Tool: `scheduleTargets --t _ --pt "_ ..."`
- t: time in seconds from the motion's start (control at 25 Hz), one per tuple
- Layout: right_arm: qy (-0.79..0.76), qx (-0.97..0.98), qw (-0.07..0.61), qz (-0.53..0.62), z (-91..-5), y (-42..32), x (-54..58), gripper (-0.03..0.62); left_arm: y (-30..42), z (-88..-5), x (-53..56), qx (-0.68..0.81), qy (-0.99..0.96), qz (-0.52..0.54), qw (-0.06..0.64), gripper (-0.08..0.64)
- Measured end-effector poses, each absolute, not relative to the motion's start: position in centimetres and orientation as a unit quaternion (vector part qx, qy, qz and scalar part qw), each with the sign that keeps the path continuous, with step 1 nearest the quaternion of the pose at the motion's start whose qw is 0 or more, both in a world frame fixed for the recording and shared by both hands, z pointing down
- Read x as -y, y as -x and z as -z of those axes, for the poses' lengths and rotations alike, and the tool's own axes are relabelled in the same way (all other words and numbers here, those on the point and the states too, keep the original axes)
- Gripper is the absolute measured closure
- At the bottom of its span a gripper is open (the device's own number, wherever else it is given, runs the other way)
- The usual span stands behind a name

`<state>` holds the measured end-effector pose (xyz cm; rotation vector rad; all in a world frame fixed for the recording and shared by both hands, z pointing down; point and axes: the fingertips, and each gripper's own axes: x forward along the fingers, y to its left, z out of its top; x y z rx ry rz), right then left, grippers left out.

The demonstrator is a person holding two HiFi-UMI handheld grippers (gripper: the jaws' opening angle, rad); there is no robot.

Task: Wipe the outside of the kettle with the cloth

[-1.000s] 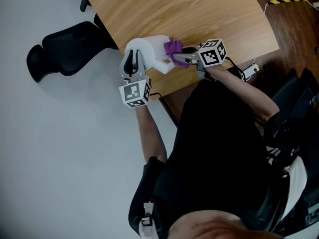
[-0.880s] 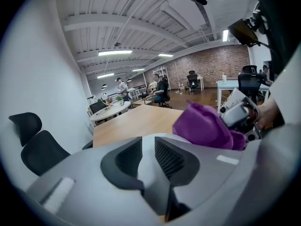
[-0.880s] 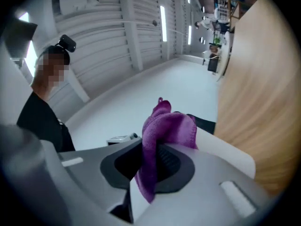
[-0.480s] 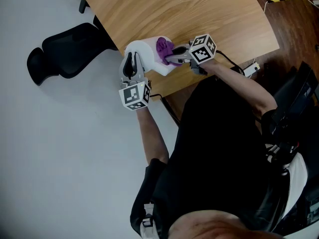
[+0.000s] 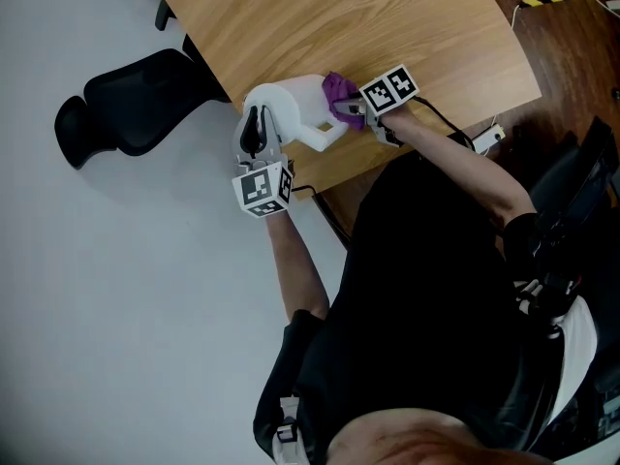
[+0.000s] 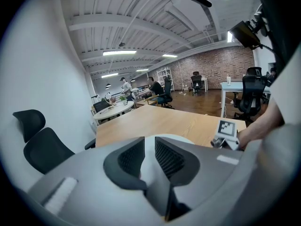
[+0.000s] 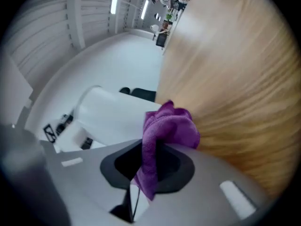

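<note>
Here, the white kettle (image 5: 291, 112) stands near the edge of the wooden surface (image 5: 407, 17), and the left tool (image 5: 255, 132) has its jaws drawn nearly together on a white part of the kettle, on the side away from the cloth; which part that is I cannot tell. The right tool (image 5: 355, 110) pinches a bunched purple cloth (image 5: 338, 89), one end hanging down between the jaws and the bunch lying against the kettle's other side. A black chair (image 5: 136, 95) stands beside the surface.
</note>
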<state>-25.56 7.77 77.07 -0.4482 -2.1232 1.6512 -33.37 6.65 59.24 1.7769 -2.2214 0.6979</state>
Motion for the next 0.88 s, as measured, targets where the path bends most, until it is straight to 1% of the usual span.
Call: scheduleTargets --t 0.04,0.08,0.12,0.16,0.2,0.24,0.32,0.4,0.44,0.6,0.72,0.8,0.84,0.88 --pt "0.182 0.773 0.146 -0.590 -73.4 25.3 -6.7 0.537 33.3 -59.2 -6.6 0.754 -0.603 -0.238 0.106 0.523" --pt "0.212 0.784 0.071 -0.579 -68.9 24.8 -5.6 0.537 33.1 -59.1 -6.4 0.753 -0.603 -0.240 0.105 0.523" --pt "0.248 0.791 -0.005 -0.559 -64.1 24.2 -4.7 0.537 33.1 -59.0 -6.4 0.754 -0.603 -0.241 0.105 0.523" --pt "0.285 0.795 -0.067 -0.530 -59.8 23.6 -4.3 0.537 33.1 -59.0 -6.3 0.754 -0.602 -0.241 0.104 0.523" --pt "0.317 0.801 -0.102 -0.498 -56.8 23.3 -4.6 0.537 33.2 -59.0 -6.3 0.755 -0.600 -0.241 0.103 0.523" --pt "0.340 0.809 -0.109 -0.467 -55.5 23.5 -5.4 0.537 33.3 -59.0 -6.3 0.757 -0.599 -0.239 0.103 0.523" --pt "0.353 0.816 -0.093 -0.449 -56.9 24.3 -7.0 0.535 33.6 -59.1 -6.5 0.762 -0.595 -0.233 0.104 0.523" --pt "0.328 0.797 -0.073 -0.503 -60.9 24.8 -7.0 0.538 33.4 -59.2 -6.6 0.765 -0.592 -0.231 0.105 0.522" --pt "0.303 0.791 -0.045 -0.530 -63.9 24.9 -7.0 0.538 33.1 -59.2 -6.5 0.765 -0.592 -0.233 0.105 0.523" --pt "0.186 0.748 0.135 -0.623 -75.9 25.5 -7.8 0.537 32.7 -59.1 -6.2 0.764 -0.589 -0.242 0.102 0.518" --pt "0.127 0.724 0.248 -0.631 -81.0 26.0 -8.1 0.537 33.1 -59.5 -6.3 0.762 -0.590 -0.246 0.101 0.518" --pt "0.124 0.723 0.284 -0.617 -82.1 26.2 -8.3 0.537 33.4 -59.7 -6.4 0.763 -0.591 -0.241 0.105 0.515" --pt "0.128 0.725 0.286 -0.613 -81.9 26.2 -8.2 0.537 33.7 -59.7 -6.5 0.768 -0.587 -0.231 0.114 0.515" --pt "0.135 0.730 0.272 -0.612 -81.0 26.1 -7.8 0.537 34.2 -59.6 -6.8 0.779 -0.574 -0.217 0.131 0.503"
